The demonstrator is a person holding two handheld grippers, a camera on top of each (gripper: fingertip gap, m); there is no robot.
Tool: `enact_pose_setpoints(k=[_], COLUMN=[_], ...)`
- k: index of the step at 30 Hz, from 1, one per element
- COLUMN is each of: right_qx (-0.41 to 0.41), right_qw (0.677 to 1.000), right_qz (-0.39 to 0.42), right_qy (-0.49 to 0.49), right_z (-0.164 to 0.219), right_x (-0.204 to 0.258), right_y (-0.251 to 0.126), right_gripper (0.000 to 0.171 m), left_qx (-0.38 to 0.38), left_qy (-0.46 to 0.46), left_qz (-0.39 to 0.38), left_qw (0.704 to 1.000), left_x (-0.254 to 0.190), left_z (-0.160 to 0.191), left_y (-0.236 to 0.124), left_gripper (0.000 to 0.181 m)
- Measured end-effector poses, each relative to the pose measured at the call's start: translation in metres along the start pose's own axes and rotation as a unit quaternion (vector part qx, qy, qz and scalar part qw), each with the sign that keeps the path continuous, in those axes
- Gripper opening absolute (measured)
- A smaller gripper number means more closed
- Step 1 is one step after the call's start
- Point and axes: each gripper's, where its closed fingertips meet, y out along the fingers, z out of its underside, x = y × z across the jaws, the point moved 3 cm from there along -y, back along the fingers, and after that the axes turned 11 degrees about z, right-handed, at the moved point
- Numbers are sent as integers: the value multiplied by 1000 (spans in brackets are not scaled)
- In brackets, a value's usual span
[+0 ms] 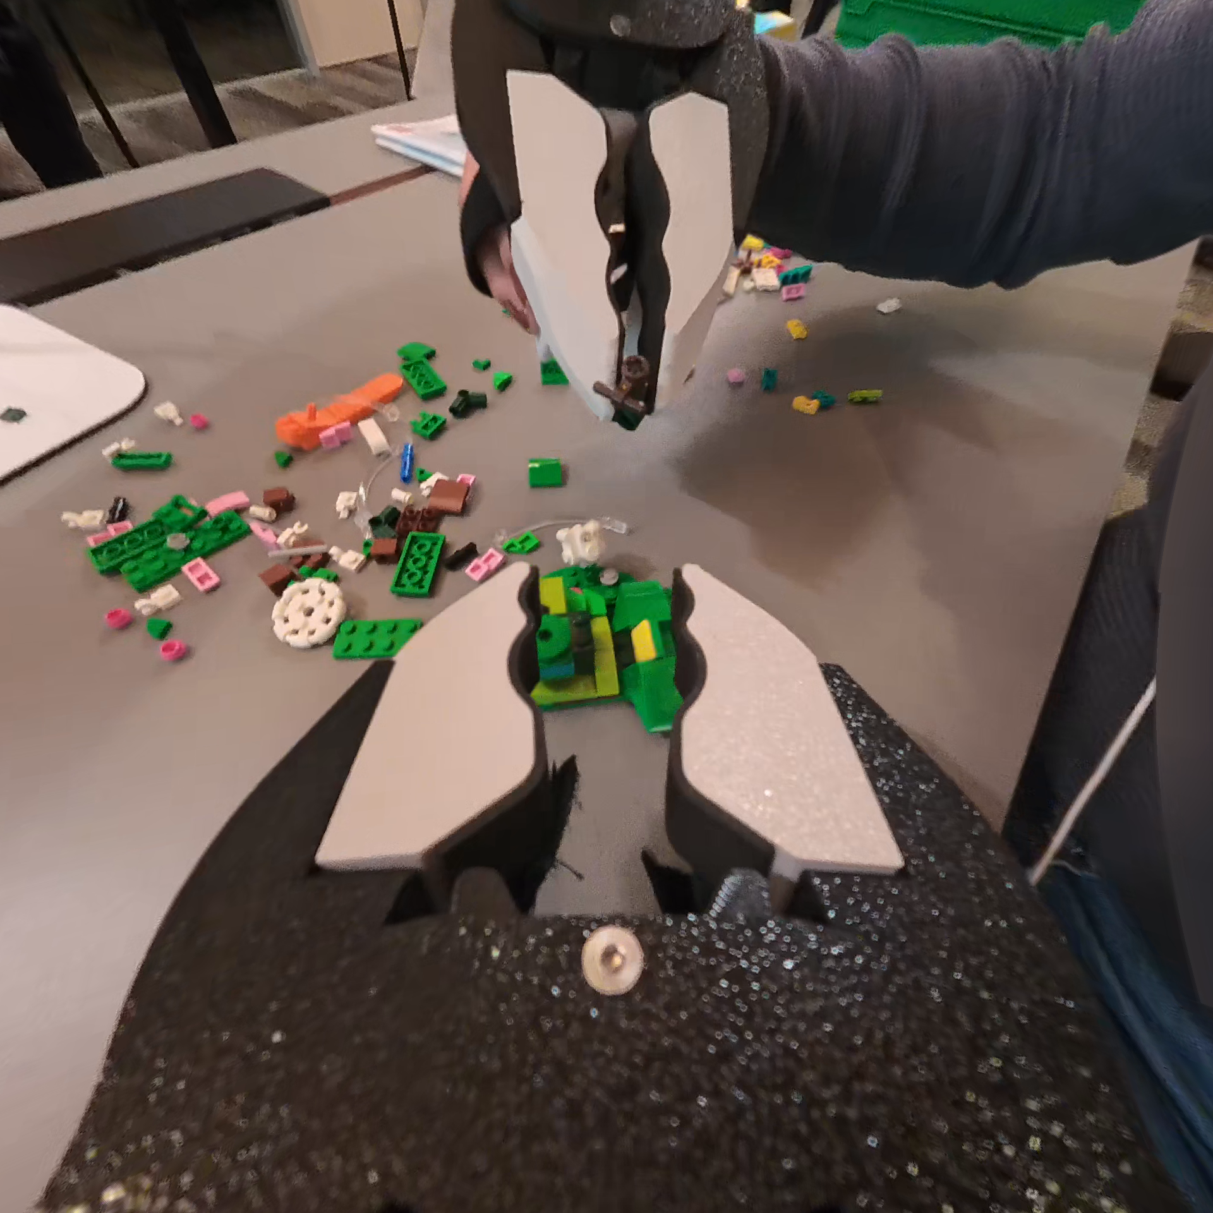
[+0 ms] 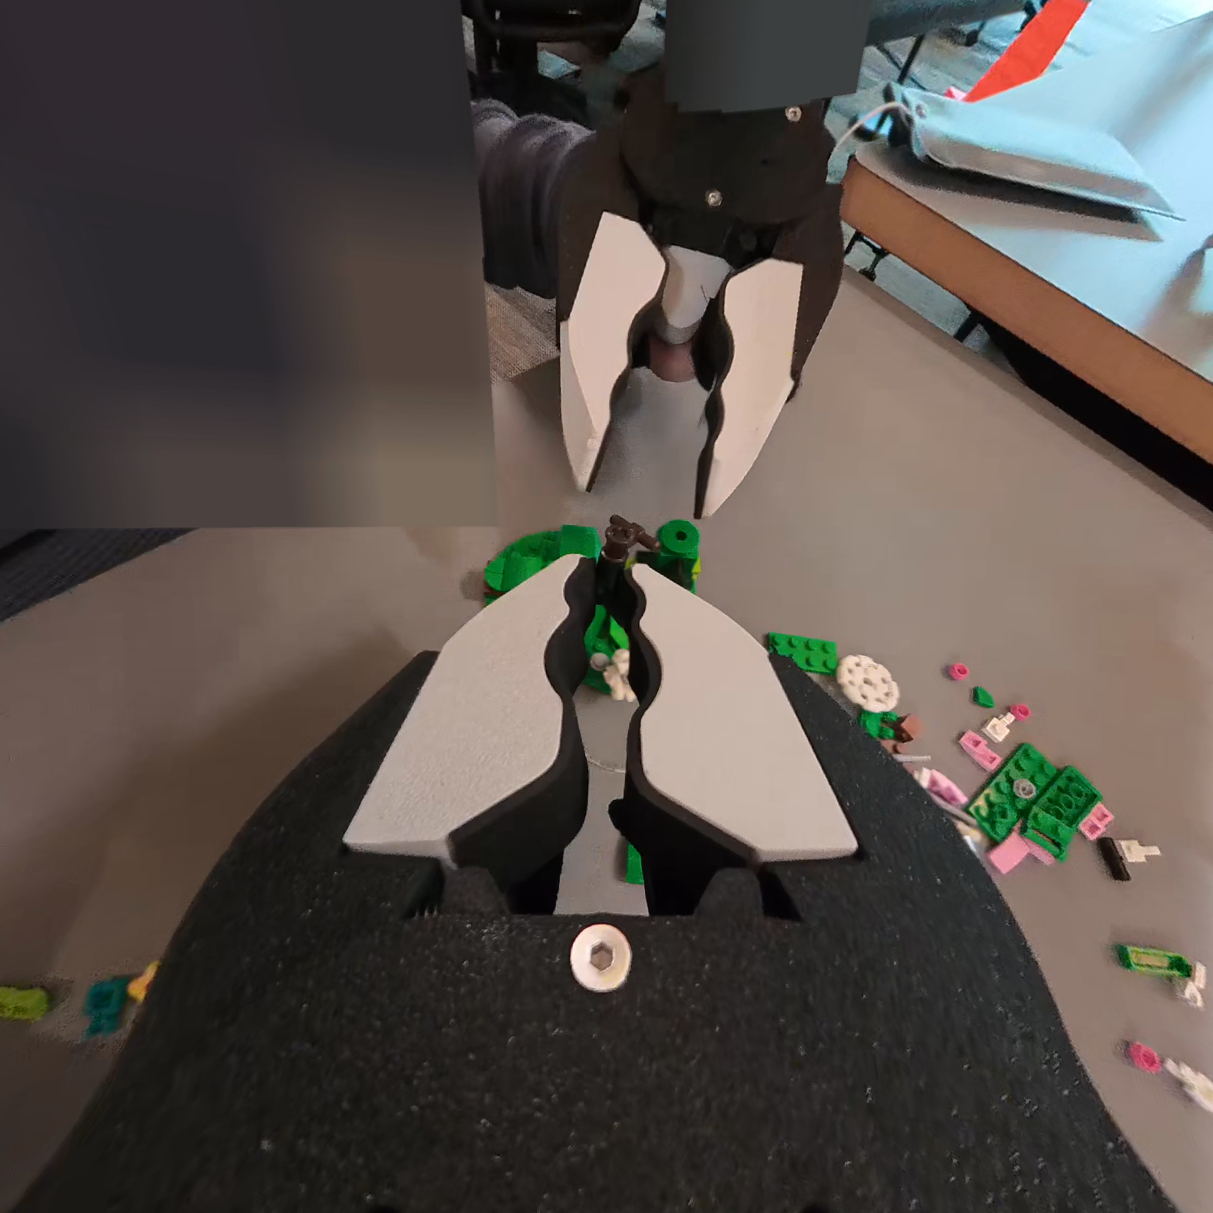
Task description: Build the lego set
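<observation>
A small green and yellow Lego build [image 1: 591, 650] sits on the grey table [image 1: 853, 525]. My left gripper [image 1: 604, 577] is open, its fingers straddling the build from above. In the right wrist view the left gripper [image 2: 646, 502] hangs open just behind the build [image 2: 525, 558]. My right gripper [image 2: 607, 568] is shut on a small dark brown piece [image 2: 623, 535], held over the build. In the left wrist view the right gripper [image 1: 627, 407] comes down from the top with the brown piece [image 1: 630, 381] at its tips.
Loose green, pink, brown and white bricks [image 1: 262, 525] lie left of the build, with an orange piece [image 1: 341, 410] and a white round plate [image 1: 308, 614]. A white board [image 1: 59, 387] sits far left. Small coloured bricks [image 1: 768, 269] lie behind. A second table [image 2: 1050, 216] stands nearby. Some 5 centimeters of space lies between my two pairs of fingers. It is some 11 centimeters from my left tips to the white round plate [image 1: 308, 614]. The right camera catches it too, in the right wrist view [image 2: 866, 680].
</observation>
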Motion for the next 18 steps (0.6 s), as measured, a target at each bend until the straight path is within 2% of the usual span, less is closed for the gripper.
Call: enact_pose_setpoints(k=[4,9,14,18], right_qx=[-18,-44,-44,-42], right_qw=[1000,999,999,999], right_qz=[16,-4,-25,-32], right_qy=[-1,13,8,1], right_z=[-5,-8,-11,-14], right_x=[12,25,34,38], right_y=[-2,0,7,8], right_gripper=[7,7,7,7], left_qx=[-18,-45,-34,-22], left_qy=[34,109,149,161], left_qz=[-9,-24,-13,-2], left_qw=[999,993,988,987], left_x=[-10,-28,-42,-47], left_z=[-14,-34,-38,-36], left_y=[4,6,10,14], left_gripper=[42,44,38,25])
